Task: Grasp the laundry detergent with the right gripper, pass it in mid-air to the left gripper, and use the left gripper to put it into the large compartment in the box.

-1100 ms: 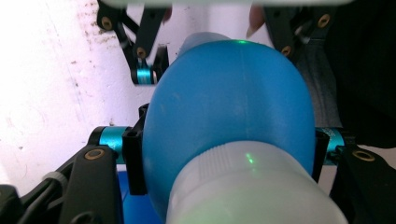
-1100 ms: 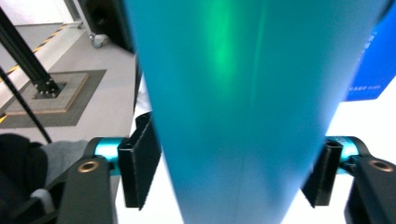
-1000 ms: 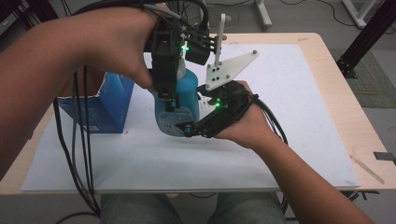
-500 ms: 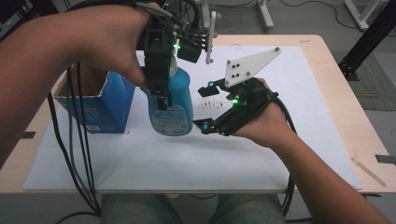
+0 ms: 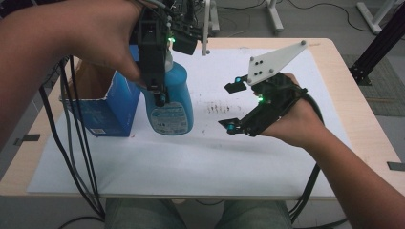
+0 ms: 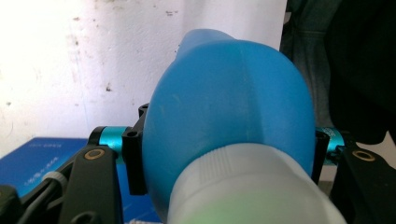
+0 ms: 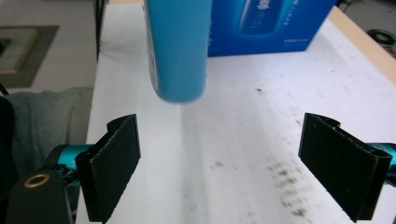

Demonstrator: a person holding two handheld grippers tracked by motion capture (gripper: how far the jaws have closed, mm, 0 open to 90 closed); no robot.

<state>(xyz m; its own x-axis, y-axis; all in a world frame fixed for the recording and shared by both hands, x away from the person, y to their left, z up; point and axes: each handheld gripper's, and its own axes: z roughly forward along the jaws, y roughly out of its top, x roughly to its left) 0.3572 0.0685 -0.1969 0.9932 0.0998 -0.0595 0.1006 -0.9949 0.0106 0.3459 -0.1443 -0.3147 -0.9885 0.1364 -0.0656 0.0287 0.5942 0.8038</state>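
While clamped near its neck, the following is seen.

Bottle: a blue bottle (image 5: 171, 107) with a white cap and a printed label on its lower body is held over the white sheet (image 5: 200, 157), just right of the blue box (image 5: 107, 107).
Bottle axis: the long axis is seen running roughly vertical, cap end up under the hand, base end down toward the sheet. In the left gripper view the bottle (image 6: 229, 121) is looked down along its length, cap nearest the camera, base pointing away to the paper.
Bottle base: in the right gripper view the base of the bottle (image 7: 180, 51) appears raised off the sheet; contact cannot be told for certain.
Left gripper: the left gripper (image 5: 155, 71) is closed on the bottle, one jaw pressed to each side of the upper body.
Blue box: it is stood open-topped at the left edge of the sheet, close beside the bottle.
Right gripper: the right gripper (image 5: 232, 106) is held well to the right of the bottle, its jaws spread wide with nothing between them, above smudged paper.
Table: a light wooden table (image 5: 356, 119) is covered by the sheet.
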